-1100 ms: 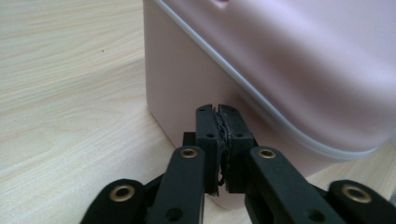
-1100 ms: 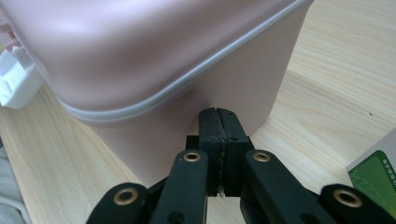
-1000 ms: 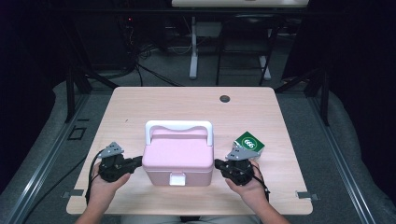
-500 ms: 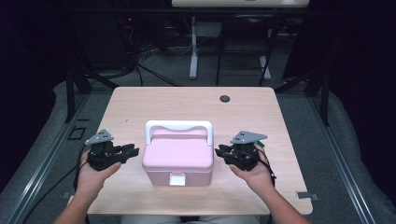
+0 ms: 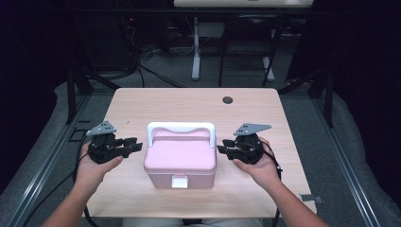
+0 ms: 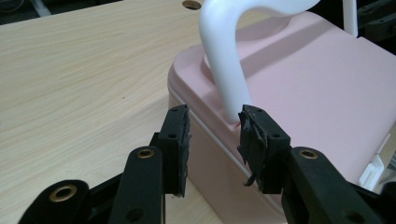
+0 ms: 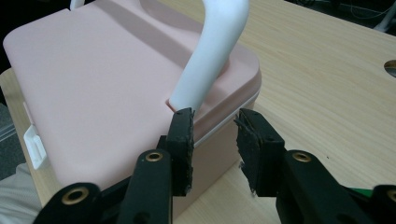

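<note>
Bright, even light falls from overhead on the pale wooden counter [image 5: 198,101] in the high view, while the room around it sinks into near black, and the picture is soft with a faint grain, so cables and floor detail blur away. In the left gripper view the pink box [image 6: 299,93] glows without glare, its white handle [image 6: 224,60] throwing a soft shadow across the lid, and the wood grain is crisp. In the right gripper view the near black fingers [image 7: 180,149] go a touch soft, and the handle's shadow is gentle.
</note>
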`<state>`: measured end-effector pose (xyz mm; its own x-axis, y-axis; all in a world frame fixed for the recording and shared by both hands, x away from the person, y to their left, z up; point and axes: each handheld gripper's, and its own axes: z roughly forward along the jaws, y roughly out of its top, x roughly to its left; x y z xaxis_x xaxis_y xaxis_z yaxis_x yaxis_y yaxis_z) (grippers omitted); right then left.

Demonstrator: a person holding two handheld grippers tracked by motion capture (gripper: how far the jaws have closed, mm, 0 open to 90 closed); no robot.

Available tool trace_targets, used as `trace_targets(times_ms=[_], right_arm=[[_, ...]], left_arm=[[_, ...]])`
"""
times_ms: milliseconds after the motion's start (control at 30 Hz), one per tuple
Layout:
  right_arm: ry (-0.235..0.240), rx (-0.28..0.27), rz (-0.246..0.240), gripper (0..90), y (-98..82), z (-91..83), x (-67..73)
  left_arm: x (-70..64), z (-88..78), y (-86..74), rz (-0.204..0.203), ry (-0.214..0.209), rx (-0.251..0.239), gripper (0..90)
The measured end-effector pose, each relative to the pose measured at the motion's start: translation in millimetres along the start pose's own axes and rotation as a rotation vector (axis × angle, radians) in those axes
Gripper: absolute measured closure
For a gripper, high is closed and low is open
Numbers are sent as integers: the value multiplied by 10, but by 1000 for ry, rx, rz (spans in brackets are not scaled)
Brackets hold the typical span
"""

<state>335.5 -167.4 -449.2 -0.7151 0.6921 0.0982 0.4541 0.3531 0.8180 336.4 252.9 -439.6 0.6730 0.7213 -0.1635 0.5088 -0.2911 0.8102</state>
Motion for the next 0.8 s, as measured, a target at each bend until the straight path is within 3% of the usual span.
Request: trace_targets(times_ms=[433,800], right_arm=[[18,-2,8,633,121,-18,-29],[49,-5,1,627,161,86,24]], left_arm=[[-45,96,136,12,-34,23,601],[-76,248,172,4,-51,37,606]])
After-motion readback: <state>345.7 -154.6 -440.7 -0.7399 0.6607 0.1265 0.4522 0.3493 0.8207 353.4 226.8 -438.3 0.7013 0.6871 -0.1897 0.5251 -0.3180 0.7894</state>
